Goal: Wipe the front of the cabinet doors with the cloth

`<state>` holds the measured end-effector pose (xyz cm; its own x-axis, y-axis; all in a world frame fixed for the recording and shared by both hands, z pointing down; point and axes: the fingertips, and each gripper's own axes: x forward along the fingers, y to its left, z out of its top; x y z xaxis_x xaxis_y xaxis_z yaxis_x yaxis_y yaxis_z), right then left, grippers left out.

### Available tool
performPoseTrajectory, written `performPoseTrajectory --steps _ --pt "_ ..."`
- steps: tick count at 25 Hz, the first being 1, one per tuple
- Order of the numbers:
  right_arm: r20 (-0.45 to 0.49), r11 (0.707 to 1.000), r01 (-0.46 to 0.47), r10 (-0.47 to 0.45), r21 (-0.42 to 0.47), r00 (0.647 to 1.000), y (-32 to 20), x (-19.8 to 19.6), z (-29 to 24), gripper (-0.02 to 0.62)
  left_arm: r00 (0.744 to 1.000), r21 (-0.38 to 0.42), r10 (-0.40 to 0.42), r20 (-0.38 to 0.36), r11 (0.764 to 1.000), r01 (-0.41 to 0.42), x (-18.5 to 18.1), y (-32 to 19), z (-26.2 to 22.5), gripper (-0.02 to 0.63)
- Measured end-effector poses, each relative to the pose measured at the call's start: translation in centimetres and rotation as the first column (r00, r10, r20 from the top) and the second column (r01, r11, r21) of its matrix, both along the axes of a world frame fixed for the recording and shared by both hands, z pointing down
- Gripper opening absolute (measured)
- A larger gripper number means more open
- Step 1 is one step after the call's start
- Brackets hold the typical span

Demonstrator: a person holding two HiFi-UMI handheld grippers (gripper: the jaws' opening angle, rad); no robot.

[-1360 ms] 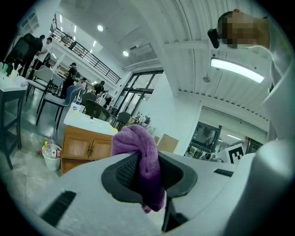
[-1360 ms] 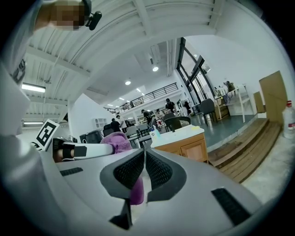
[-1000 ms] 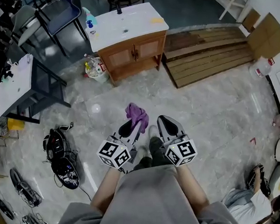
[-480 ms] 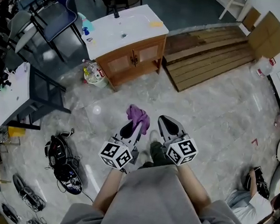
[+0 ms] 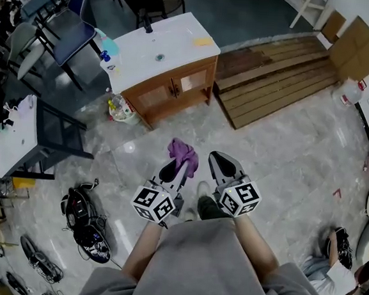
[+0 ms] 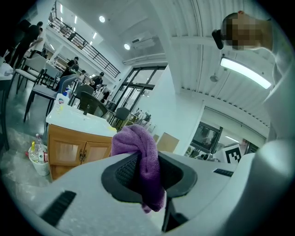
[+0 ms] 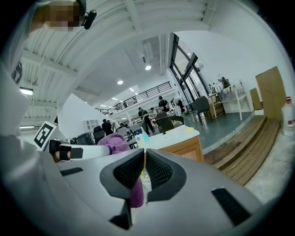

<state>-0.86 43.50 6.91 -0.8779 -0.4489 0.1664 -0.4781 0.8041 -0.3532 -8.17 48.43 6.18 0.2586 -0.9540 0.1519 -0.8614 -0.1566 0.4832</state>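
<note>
The left tool (image 5: 171, 169) is clamped on the purple cloth (image 5: 183, 152), which bunches up out of its tip and dangles a bit underneath. The right tool (image 5: 220, 161) is just beside it, jaws pretty much together and empty. The cabinet doors (image 5: 174, 85) are well apart from the cloth, further ahead.

Purple cloth (image 5: 182, 154), bunched, is clamped between the closed jaws of the left gripper (image 5: 177, 165), well apart from the cabinet (image 5: 155, 51) and out in front of its two wooden doors (image 5: 191, 81), both shut, with dark handles (image 5: 173, 83) at their meeting edges.
</note>
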Motion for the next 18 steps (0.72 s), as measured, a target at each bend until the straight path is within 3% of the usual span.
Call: performPoseTrajectory --steps 18 --pt "0.040 0.998 0.026 -0.024 -0.057 0.999 -10.4 -0.7 0.9 0.020 0.998 -0.049 -0.053 0.038 0.997 0.055 -1.3 -9.7 0.6 0.081"
